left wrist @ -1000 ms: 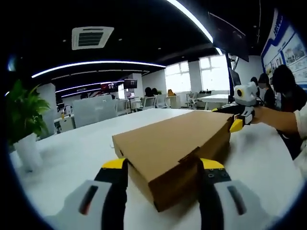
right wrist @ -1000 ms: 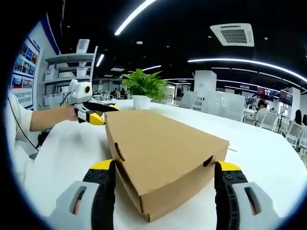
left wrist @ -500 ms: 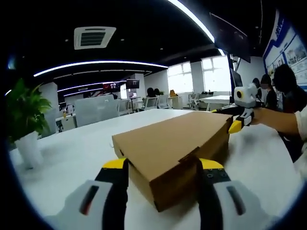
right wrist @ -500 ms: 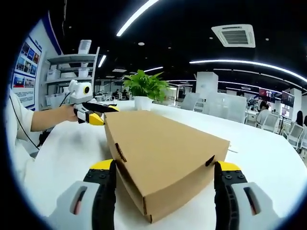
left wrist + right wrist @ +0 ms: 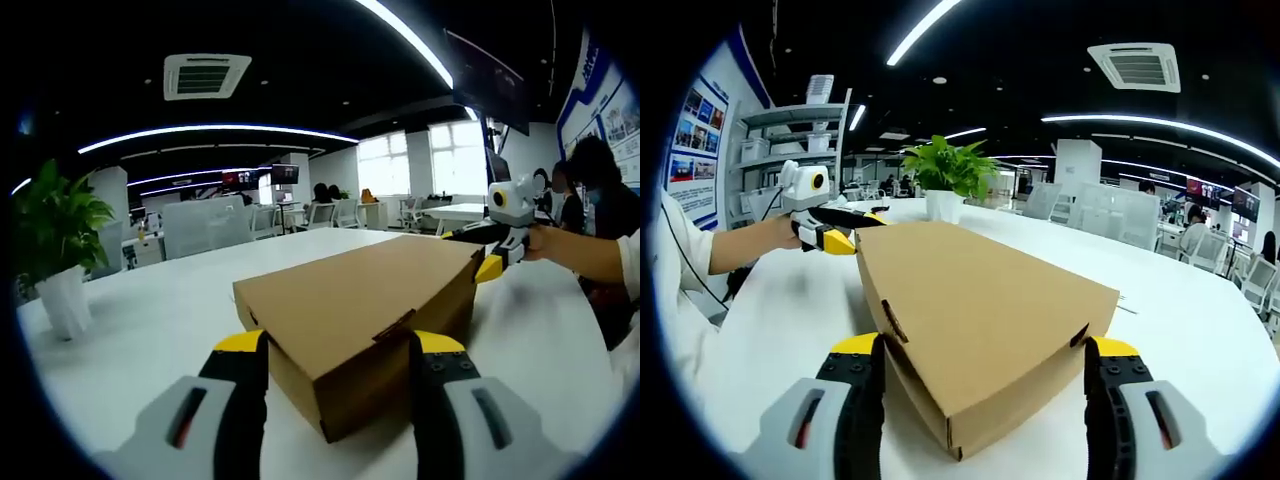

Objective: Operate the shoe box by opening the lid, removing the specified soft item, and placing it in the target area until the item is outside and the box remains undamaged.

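A brown cardboard shoe box (image 5: 360,300) lies on the white table (image 5: 150,320) with its lid down. The jaws of my left gripper (image 5: 335,345) stand wide apart, one on each side of the box's near corner, with the fingertips (image 5: 240,342) close to its walls. At the opposite end, my right gripper (image 5: 980,350) is open in the same way around its own near corner of the shoe box (image 5: 980,310). The right gripper (image 5: 492,262) appears in the left gripper view at the far end, held by a hand. In the right gripper view the left gripper (image 5: 840,238) shows likewise. The box's contents are hidden.
A potted green plant (image 5: 55,250) stands on the table to the left of the box, also seen as the plant (image 5: 950,180) behind it. A person's forearm (image 5: 735,250) reaches in. Office chairs and desks stand farther back.
Both views have shifted slightly with the hands. The box stays put and both pairs of jaws keep the same wide spread around it.
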`<state>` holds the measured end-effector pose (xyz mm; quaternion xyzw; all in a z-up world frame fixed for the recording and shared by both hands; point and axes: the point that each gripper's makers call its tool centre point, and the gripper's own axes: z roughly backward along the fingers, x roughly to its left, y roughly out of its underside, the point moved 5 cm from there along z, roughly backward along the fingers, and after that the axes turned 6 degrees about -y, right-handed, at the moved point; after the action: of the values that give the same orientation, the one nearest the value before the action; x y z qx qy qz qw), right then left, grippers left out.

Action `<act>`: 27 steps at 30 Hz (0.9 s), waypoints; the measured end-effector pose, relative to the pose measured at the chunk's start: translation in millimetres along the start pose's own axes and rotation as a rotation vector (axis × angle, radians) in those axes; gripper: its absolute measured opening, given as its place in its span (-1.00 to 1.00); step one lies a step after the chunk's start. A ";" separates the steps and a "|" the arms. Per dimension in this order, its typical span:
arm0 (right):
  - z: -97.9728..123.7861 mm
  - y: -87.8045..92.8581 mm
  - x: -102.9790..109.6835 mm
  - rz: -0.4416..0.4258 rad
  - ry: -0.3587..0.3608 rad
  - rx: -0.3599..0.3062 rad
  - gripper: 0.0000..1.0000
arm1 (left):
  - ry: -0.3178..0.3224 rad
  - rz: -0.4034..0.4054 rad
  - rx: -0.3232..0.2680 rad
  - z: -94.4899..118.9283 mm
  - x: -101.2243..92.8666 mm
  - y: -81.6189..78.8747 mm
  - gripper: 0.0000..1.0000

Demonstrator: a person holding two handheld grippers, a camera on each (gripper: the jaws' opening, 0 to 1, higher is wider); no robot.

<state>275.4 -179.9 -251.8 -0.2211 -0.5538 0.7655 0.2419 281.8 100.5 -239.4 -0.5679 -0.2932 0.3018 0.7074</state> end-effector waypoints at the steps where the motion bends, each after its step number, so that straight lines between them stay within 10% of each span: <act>1: 0.8 0.4 0.8 0.000 -0.001 -0.001 0.67 | -0.001 0.001 -0.001 0.8 0.4 0.1 0.14; 27: 15.6 5.0 36.3 -0.002 -0.011 -0.034 0.62 | -0.003 0.007 -0.013 22.5 -16.1 2.3 0.10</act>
<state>236.8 -170.5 -254.6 -0.2203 -0.5684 0.7568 0.2359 254.2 102.7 -238.7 -0.5732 -0.2941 0.3031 0.7022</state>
